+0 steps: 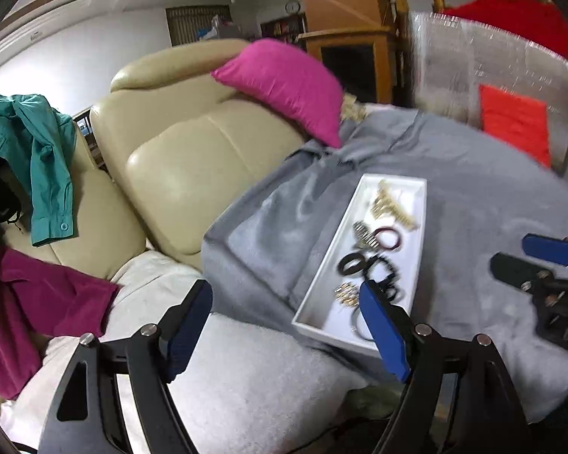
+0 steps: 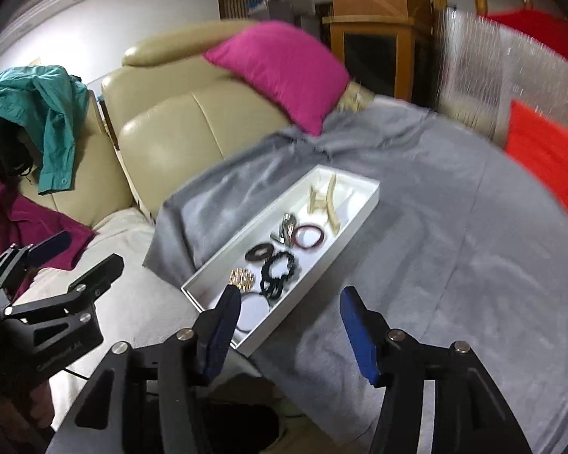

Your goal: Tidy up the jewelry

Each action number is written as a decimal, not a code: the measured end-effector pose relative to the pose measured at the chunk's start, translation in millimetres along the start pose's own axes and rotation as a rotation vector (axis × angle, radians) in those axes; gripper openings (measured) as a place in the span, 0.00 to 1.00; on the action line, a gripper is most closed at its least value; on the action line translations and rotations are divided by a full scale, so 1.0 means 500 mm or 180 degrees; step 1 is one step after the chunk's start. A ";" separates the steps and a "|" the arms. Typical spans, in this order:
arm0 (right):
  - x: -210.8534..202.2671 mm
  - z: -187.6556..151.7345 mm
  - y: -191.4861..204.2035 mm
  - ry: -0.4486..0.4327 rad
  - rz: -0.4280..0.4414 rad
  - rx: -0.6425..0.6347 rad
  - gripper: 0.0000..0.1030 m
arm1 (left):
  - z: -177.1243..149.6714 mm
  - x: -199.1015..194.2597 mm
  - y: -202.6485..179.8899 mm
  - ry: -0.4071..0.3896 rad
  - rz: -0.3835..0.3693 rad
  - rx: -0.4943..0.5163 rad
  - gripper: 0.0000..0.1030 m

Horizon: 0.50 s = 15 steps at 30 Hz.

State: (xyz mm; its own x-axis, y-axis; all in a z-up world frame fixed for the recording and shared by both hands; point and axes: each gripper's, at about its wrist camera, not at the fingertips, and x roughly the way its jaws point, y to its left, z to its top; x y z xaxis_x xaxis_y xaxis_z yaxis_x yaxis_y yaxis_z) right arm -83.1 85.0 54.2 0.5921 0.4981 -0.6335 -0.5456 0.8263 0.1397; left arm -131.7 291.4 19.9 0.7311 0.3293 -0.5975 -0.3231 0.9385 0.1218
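Two grippers hang above the sofa, neither holding anything. The left gripper has its blue-padded fingers spread wide, with nothing between them but grey blanket and white throw. The right gripper is parted too, empty, over the near end of the white tray.

That tray sits on the grey blanket, roughly mid-blanket, running diagonally away from the near edge. All the jewelry is inside it (a bit blurry, so I'm only calling what I can make out): a gold claw clip at the far end, a dark red bangle just beside a silver piece near the middle, then a black oval hair tie touching a tangle of black beaded bands, a small gold cluster next to those, and a thin dark ring at the near end.

Around it: a magenta cushion rests against the cream sofa back at the blanket's far edge, a teal shirt is draped over the sofa's left side, and a red-orange cushion sits at the blanket's far right corner.
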 end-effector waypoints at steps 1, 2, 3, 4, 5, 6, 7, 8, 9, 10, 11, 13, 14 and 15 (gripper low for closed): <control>-0.013 -0.001 0.007 -0.0042 -0.0026 -0.0033 0.57 | 0.002 -0.014 -0.003 -0.0055 -0.0014 -0.0008 0.83; -0.022 -0.002 0.013 -0.0078 -0.0044 -0.0053 0.57 | 0.003 -0.025 -0.006 -0.0096 -0.0015 -0.0013 0.84; -0.035 -0.004 0.018 -0.0123 -0.0066 -0.0074 0.57 | 0.005 -0.035 -0.009 -0.0134 -0.0007 -0.0012 0.85; -0.045 -0.006 0.023 -0.0153 -0.0083 -0.0095 0.57 | 0.006 -0.041 -0.013 -0.0157 0.0007 -0.0010 0.85; -0.050 -0.008 0.026 -0.0166 -0.0091 -0.0108 0.57 | 0.008 -0.047 -0.016 -0.0170 0.0024 -0.0008 0.85; -0.058 -0.010 0.027 -0.0187 -0.0102 -0.0115 0.57 | 0.008 -0.050 -0.017 -0.0174 0.0030 -0.0012 0.85; -0.066 -0.012 0.027 -0.0210 -0.0108 -0.0109 0.57 | 0.008 -0.053 -0.018 -0.0176 0.0033 -0.0024 0.85; -0.072 -0.014 0.028 -0.0221 -0.0107 -0.0103 0.57 | 0.007 -0.054 -0.017 -0.0169 0.0032 -0.0038 0.85; -0.077 -0.016 0.026 -0.0225 -0.0109 -0.0093 0.57 | 0.006 -0.055 -0.016 -0.0159 0.0031 -0.0053 0.85; -0.082 -0.018 0.024 -0.0232 -0.0112 -0.0075 0.57 | 0.005 -0.057 -0.014 -0.0148 0.0038 -0.0072 0.85; -0.086 -0.021 0.022 -0.0245 -0.0120 -0.0065 0.57 | 0.004 -0.059 -0.012 -0.0143 0.0051 -0.0098 0.85; -0.097 -0.026 0.022 -0.0287 -0.0172 -0.0097 0.57 | 0.002 -0.064 -0.007 -0.0139 0.0066 -0.0140 0.85; -0.101 -0.027 0.022 -0.0299 -0.0181 -0.0108 0.57 | 0.002 -0.066 -0.006 -0.0132 0.0063 -0.0152 0.85; -0.106 -0.028 0.022 -0.0309 -0.0179 -0.0103 0.57 | 0.002 -0.068 -0.004 -0.0129 0.0054 -0.0166 0.85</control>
State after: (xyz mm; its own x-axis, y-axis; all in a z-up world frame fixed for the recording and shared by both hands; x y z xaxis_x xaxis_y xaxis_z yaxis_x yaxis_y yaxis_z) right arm -128.6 64.0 78.7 0.6763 0.4756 -0.5626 -0.5278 0.8456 0.0804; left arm -155.4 278.4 40.8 0.7487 0.3501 -0.5629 -0.3659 0.9263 0.0894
